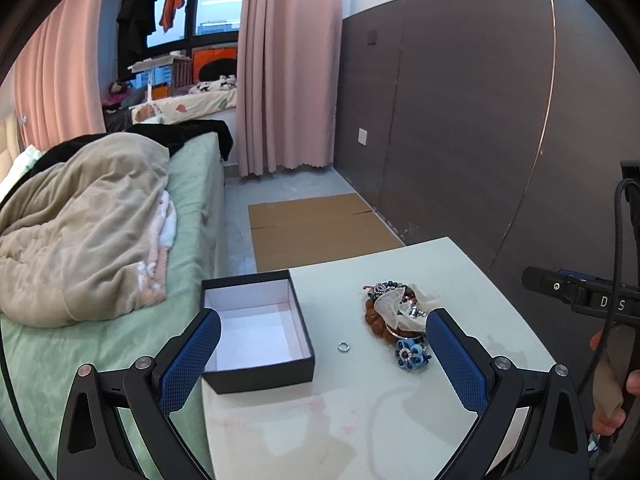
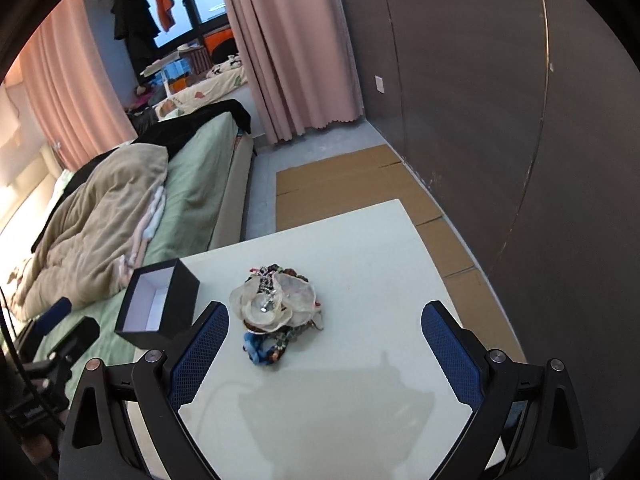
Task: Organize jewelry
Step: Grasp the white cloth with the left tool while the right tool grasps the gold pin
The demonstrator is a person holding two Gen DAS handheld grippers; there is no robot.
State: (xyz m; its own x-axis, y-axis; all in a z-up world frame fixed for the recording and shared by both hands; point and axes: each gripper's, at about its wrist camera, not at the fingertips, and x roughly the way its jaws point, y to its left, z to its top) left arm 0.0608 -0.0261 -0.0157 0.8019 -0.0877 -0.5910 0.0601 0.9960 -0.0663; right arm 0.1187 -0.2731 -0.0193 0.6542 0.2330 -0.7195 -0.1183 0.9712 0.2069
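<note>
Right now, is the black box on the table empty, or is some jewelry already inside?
Empty. The black box is open with no lid on it, and only its bare white lining shows inside. The jewelry pile lies beside it on the table.

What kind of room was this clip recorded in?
Most likely a bedroom: a bed with a rumpled blanket, pink curtains by a window, and a small white table beside the bed.

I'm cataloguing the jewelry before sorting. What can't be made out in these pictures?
- Jewelry pile, right wrist view: the sheer flower covers the pieces beneath.
- Same pile, left wrist view: the left hand-held gripper finger cuts off its right edge.
- Small ring: too small for detail.
</note>
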